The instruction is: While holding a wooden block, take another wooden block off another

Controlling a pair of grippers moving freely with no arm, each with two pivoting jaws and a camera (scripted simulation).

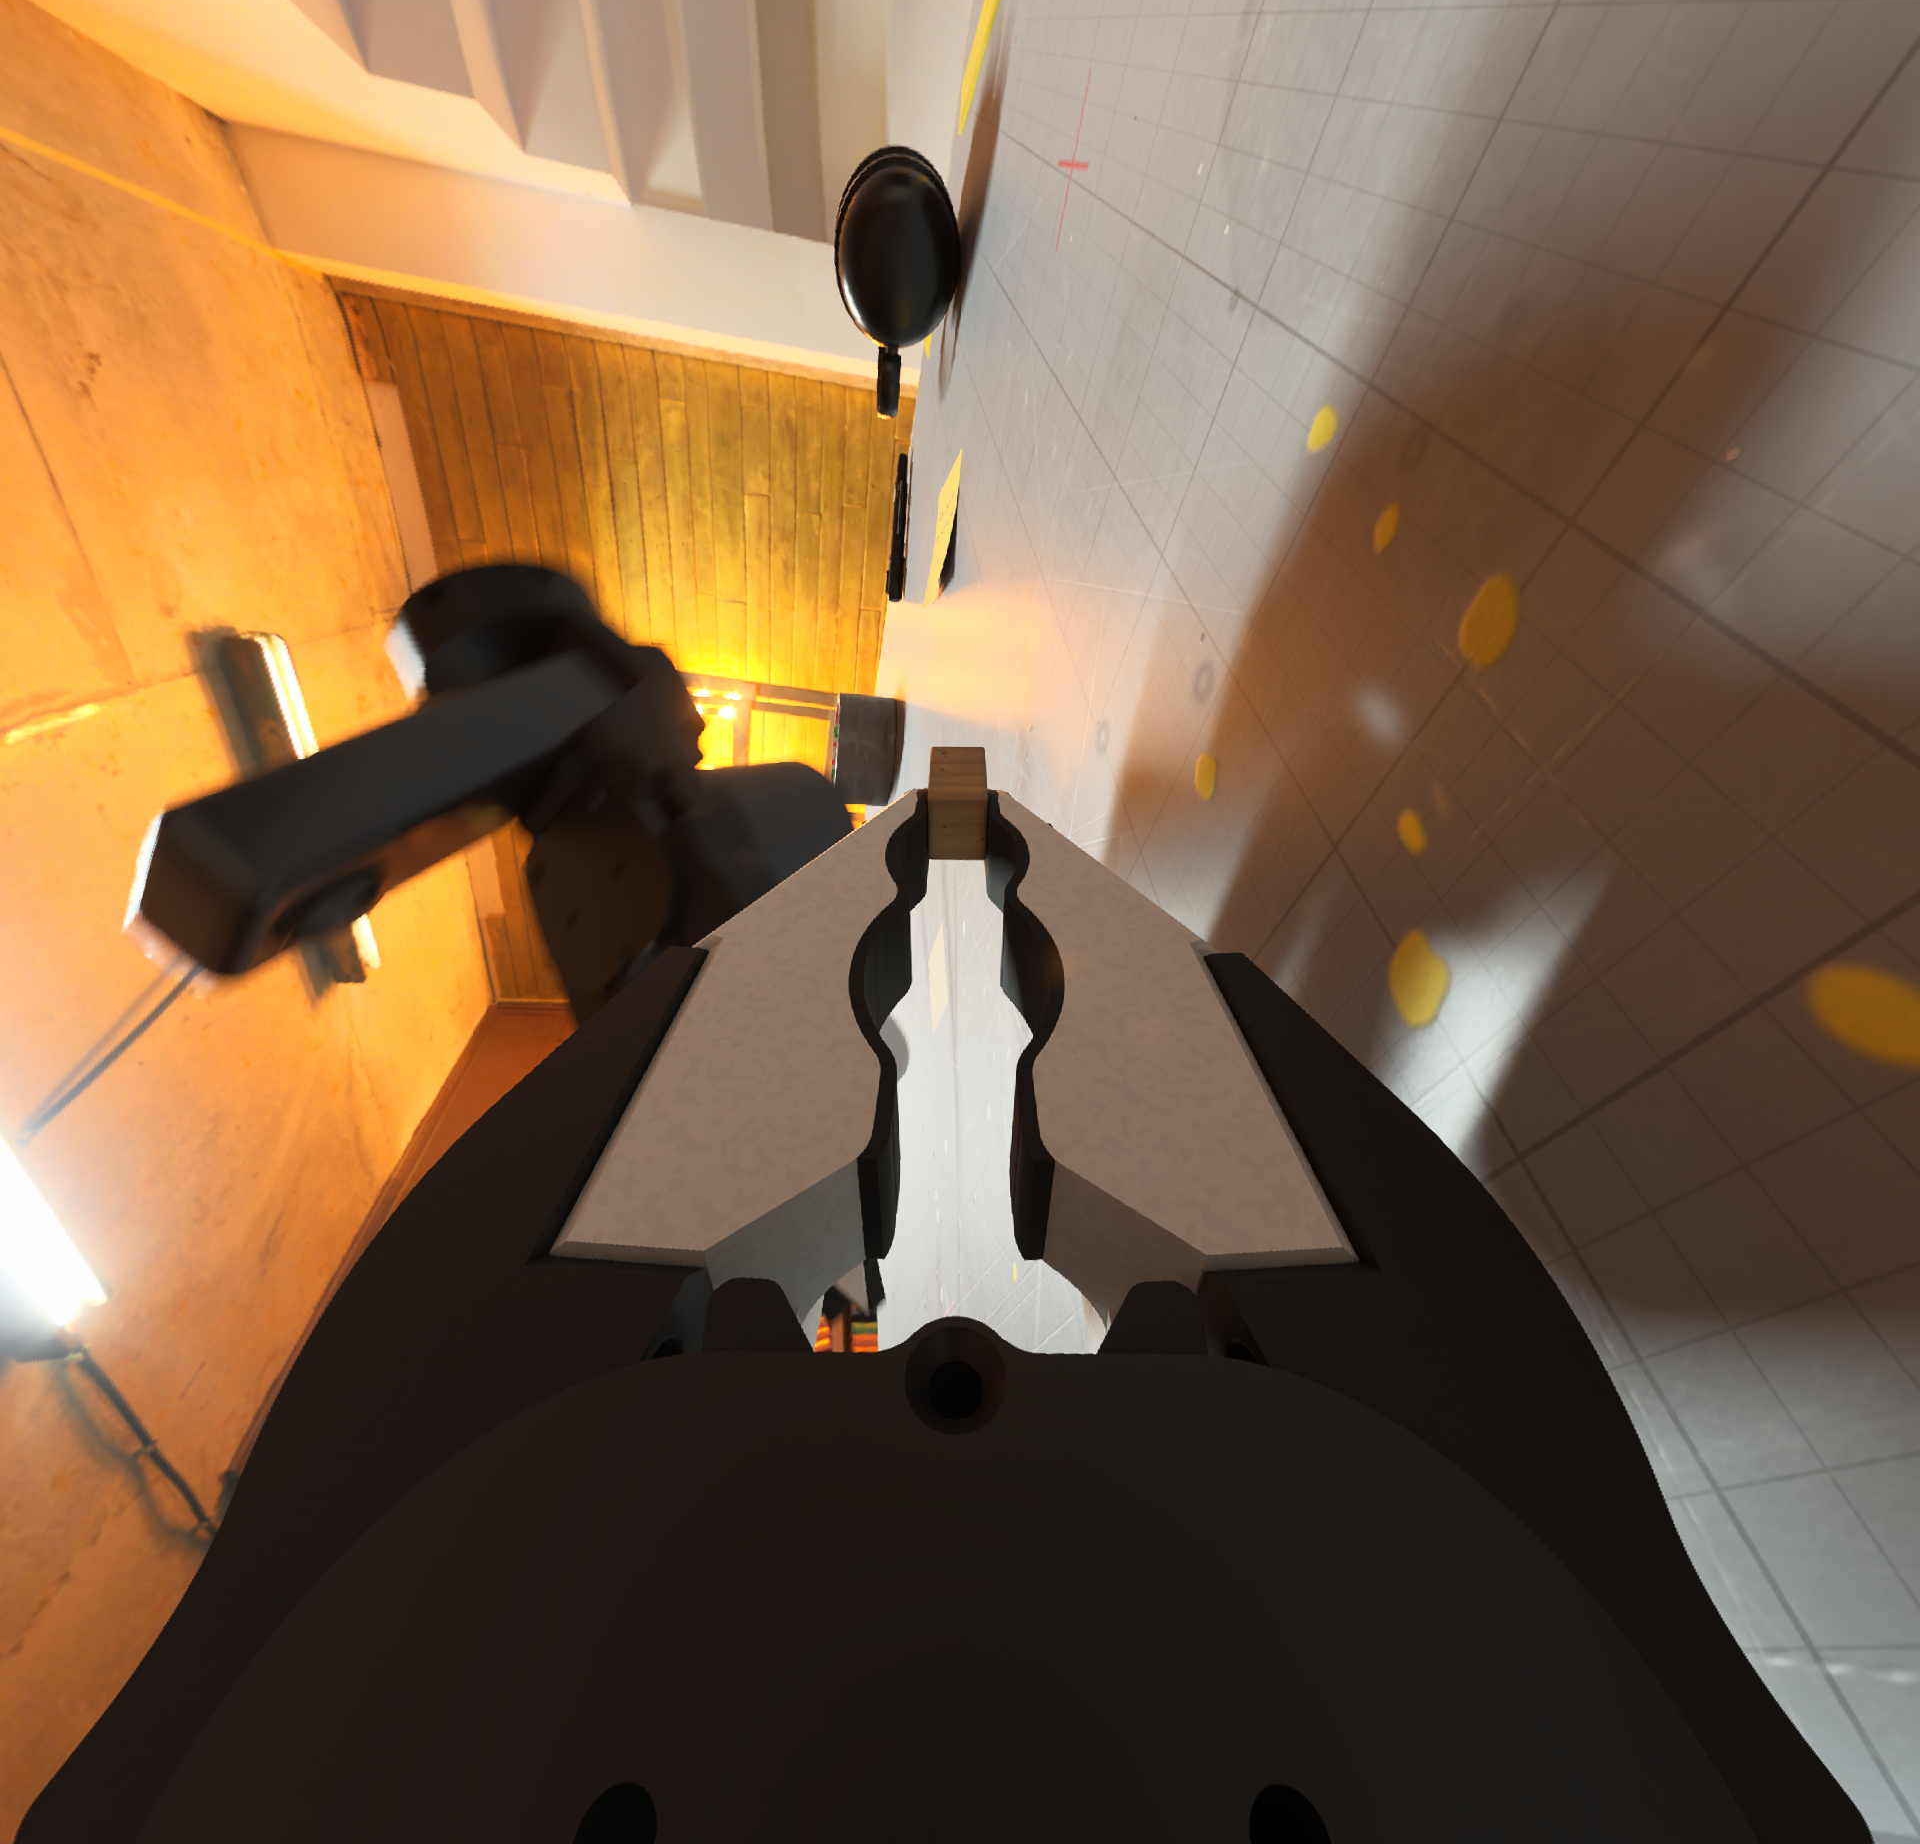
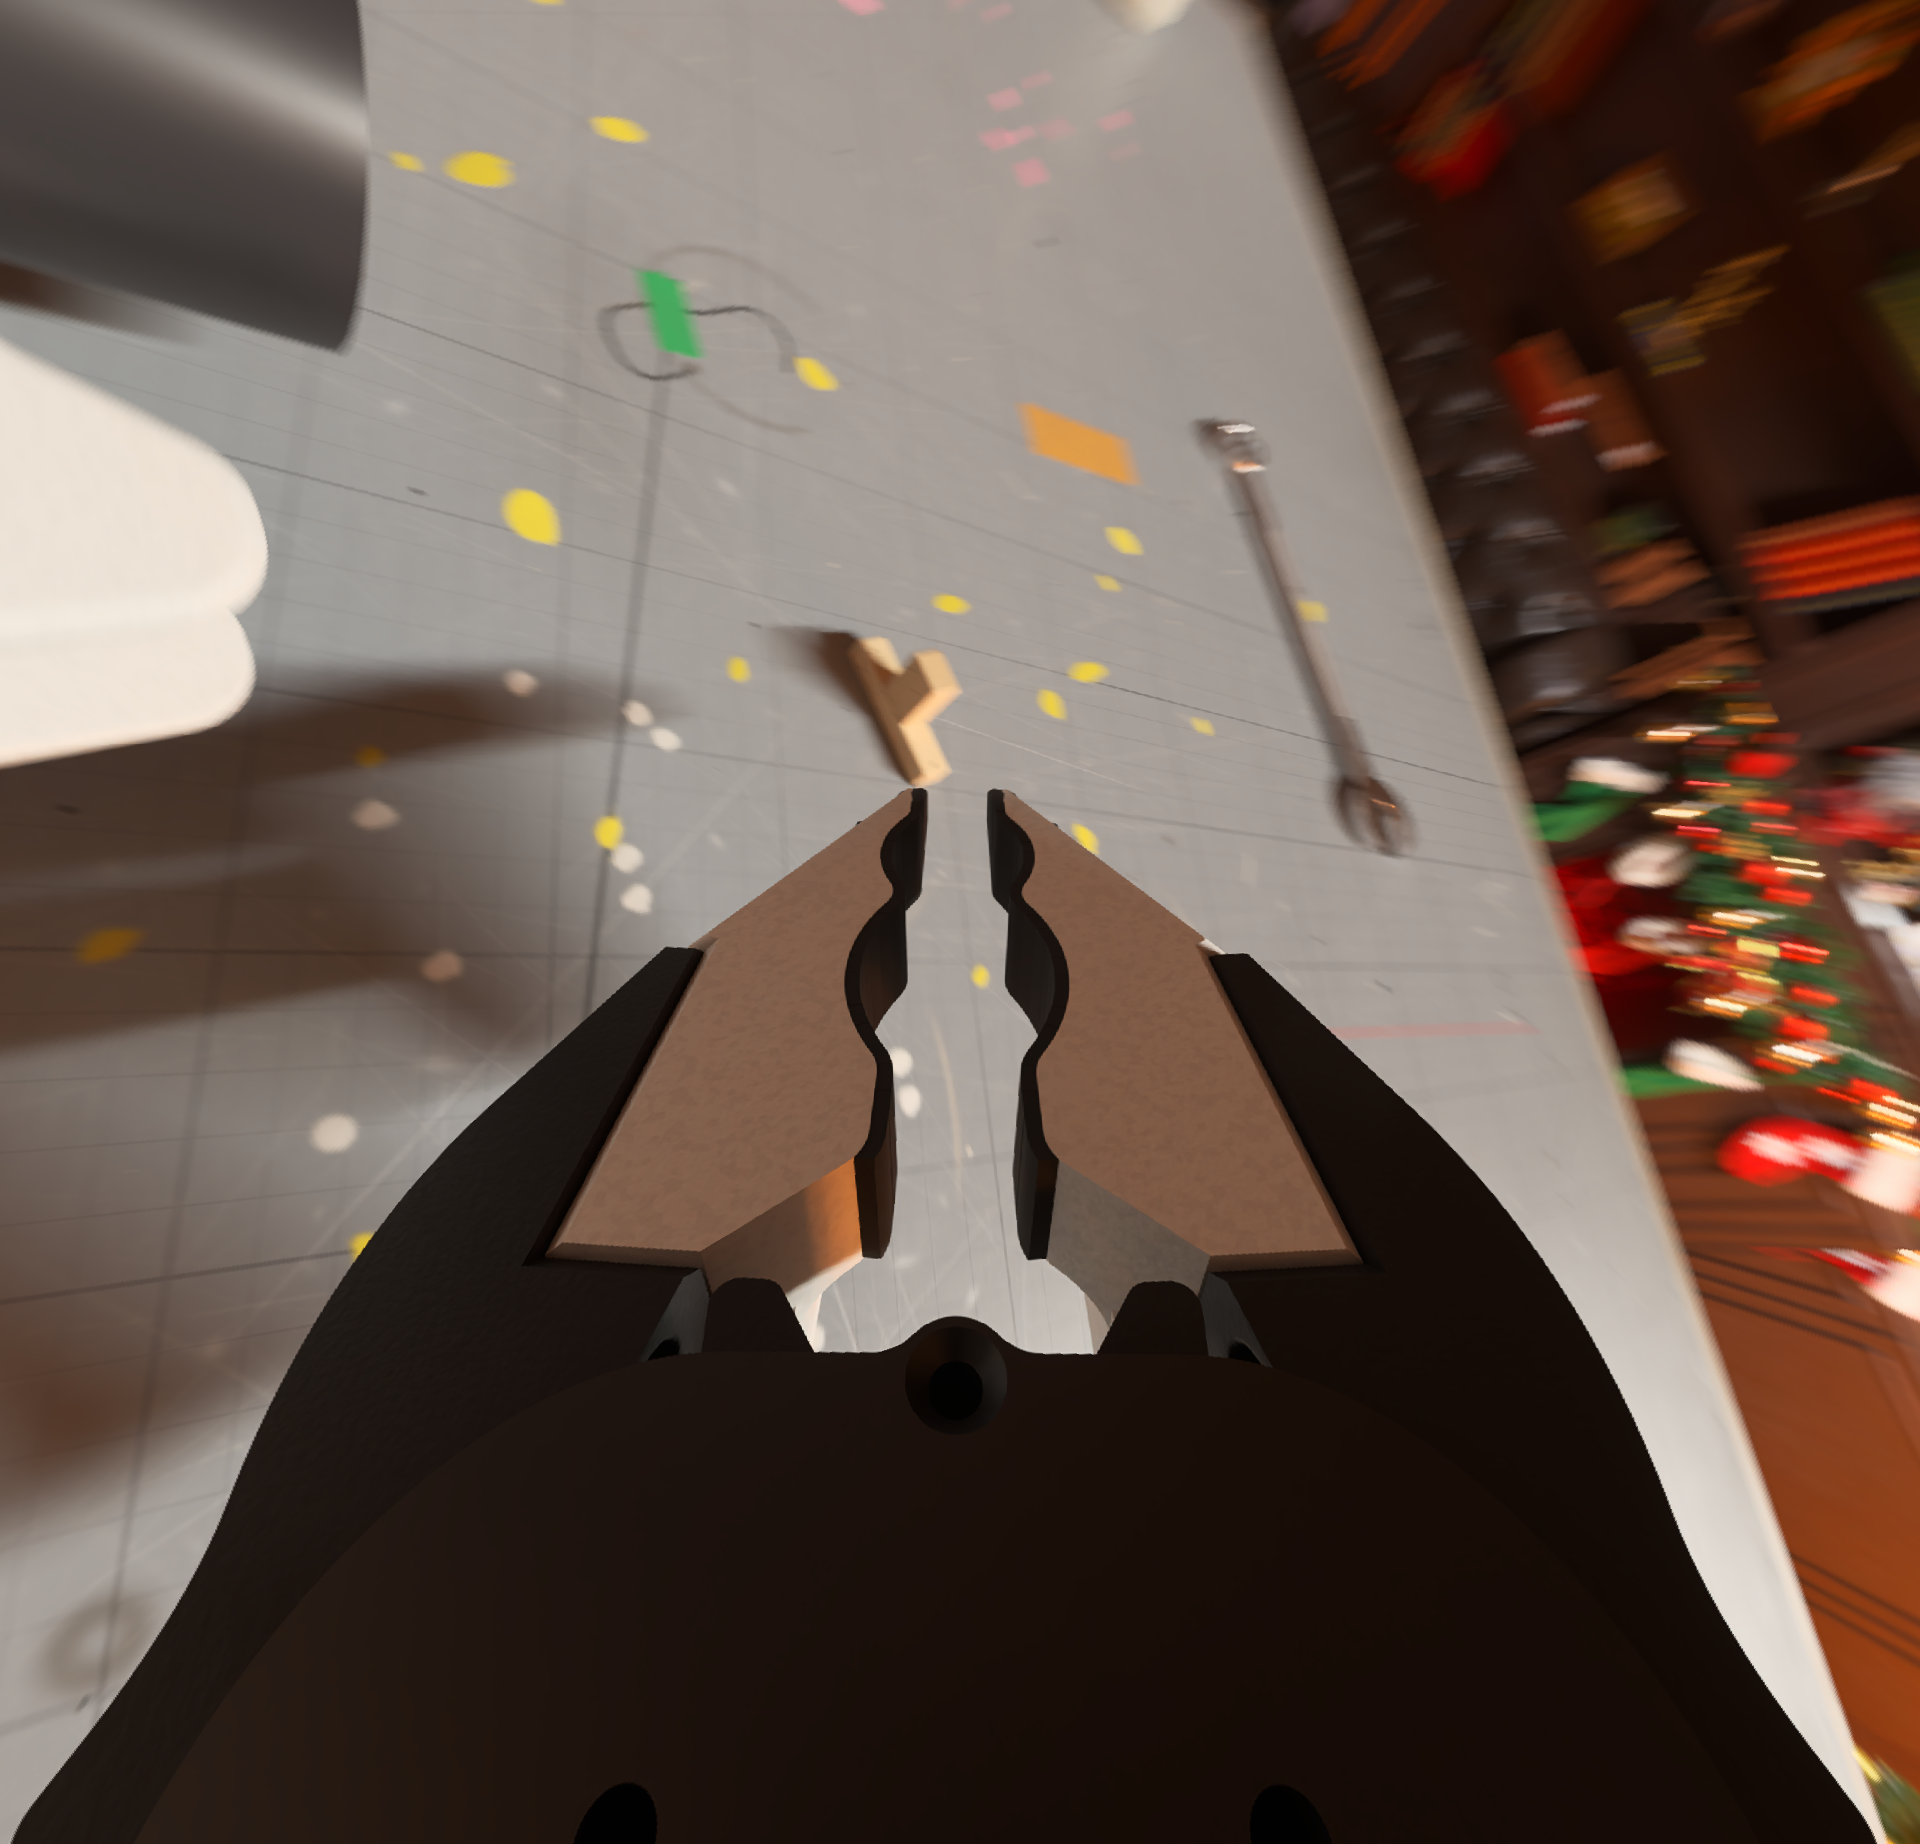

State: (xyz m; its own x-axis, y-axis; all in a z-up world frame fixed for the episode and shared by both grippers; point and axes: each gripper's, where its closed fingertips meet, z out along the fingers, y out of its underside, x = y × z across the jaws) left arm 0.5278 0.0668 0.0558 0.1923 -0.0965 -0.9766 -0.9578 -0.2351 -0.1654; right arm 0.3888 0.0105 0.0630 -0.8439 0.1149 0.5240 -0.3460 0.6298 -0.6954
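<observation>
In the left wrist view my left gripper (image 1: 957,807) is shut on a small wooden block (image 1: 957,803), pinched at the fingertips and held above the grey gridded table (image 1: 1351,444). The other gripper (image 1: 436,755) shows blurred at the left. In the right wrist view my right gripper (image 2: 954,797) is open by a narrow gap and empty. Just beyond its tips two wooden blocks (image 2: 906,695) lie on the table, one across the other.
A metal wrench (image 2: 1294,631) lies right of the blocks near the table edge. A black pan (image 1: 896,246) stands farther along the table. An orange patch (image 2: 1081,444), green tape (image 2: 670,314) and yellow dots mark the surface.
</observation>
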